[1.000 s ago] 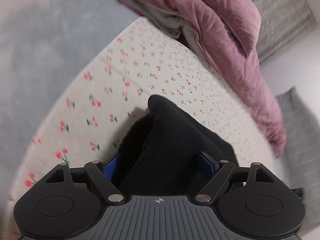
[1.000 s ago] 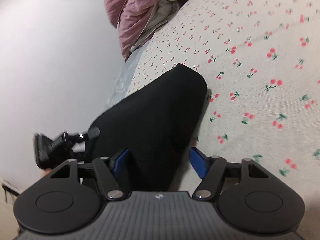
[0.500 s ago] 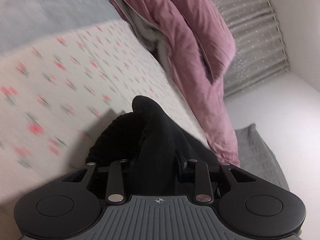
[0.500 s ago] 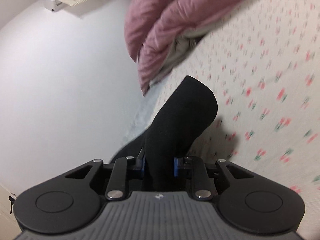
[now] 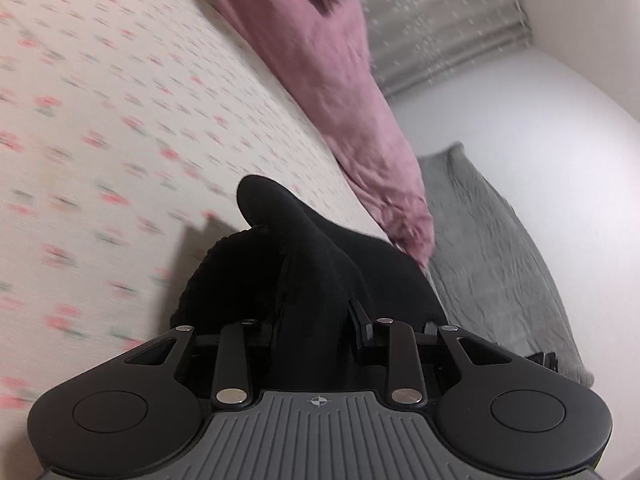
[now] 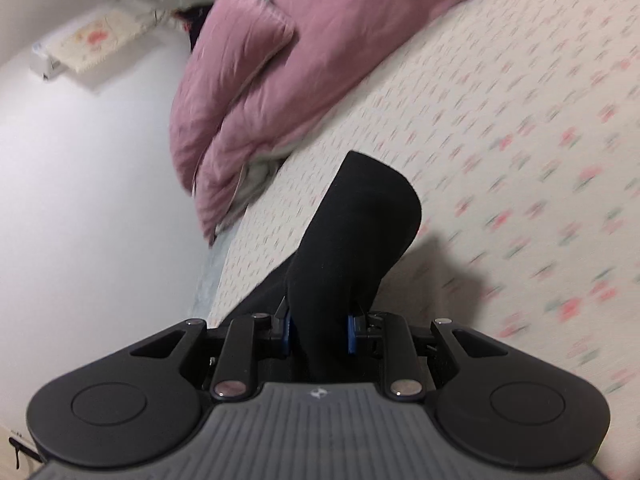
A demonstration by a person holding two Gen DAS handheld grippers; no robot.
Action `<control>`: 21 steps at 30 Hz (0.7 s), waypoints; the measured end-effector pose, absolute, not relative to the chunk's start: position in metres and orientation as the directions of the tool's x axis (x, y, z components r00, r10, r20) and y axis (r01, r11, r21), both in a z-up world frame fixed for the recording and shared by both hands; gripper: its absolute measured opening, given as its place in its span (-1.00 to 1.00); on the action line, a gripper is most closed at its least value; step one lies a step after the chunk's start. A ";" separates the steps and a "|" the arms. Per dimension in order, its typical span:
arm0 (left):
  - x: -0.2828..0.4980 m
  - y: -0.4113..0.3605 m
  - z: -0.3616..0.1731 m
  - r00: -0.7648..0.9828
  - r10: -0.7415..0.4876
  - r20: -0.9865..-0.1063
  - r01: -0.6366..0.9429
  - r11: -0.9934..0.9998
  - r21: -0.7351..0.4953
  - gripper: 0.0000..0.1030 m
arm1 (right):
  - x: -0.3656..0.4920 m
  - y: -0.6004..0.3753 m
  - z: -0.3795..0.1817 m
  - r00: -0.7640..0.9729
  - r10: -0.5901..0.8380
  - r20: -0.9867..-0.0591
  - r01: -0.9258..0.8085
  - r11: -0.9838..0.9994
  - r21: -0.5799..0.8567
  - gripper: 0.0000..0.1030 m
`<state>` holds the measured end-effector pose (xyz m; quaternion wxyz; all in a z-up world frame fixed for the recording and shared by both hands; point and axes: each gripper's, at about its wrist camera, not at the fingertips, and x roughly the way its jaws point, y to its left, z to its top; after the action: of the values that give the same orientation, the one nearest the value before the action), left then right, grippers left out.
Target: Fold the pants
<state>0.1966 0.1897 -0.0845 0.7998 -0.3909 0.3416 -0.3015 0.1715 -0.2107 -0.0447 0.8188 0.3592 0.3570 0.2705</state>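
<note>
We have both tongs clenched on the soft black fabric pants (image 5: 320,280): left gripper (image 5: 316,330), right gripper (image 6: 319,330), above the white cherry-print bedsheet (image 6: 500,128).

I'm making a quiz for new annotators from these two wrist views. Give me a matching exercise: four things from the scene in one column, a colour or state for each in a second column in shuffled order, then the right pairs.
Things
1. pants
2. duvet
3. bed sheet
4. blanket

Colour or state
A. white with a small red cherry print
B. plain grey, lying beside the bed
C. black, pinched in both the left gripper and the right gripper
D. dusty pink, bunched at the far end of the bed

Pairs: 1-C, 2-D, 3-A, 4-B
</note>
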 end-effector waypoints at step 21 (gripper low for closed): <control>0.282 0.160 -0.101 0.496 -0.776 -0.389 0.176 0.529 -0.830 0.03 | 0.237 -0.278 -0.099 0.691 0.571 -0.444 0.034 0.588 0.808 -0.05</control>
<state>0.2824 0.1597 -0.1012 0.7783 -0.3769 0.3983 -0.3058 0.2374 -0.2782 -0.0992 0.8163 0.4230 0.3573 0.1645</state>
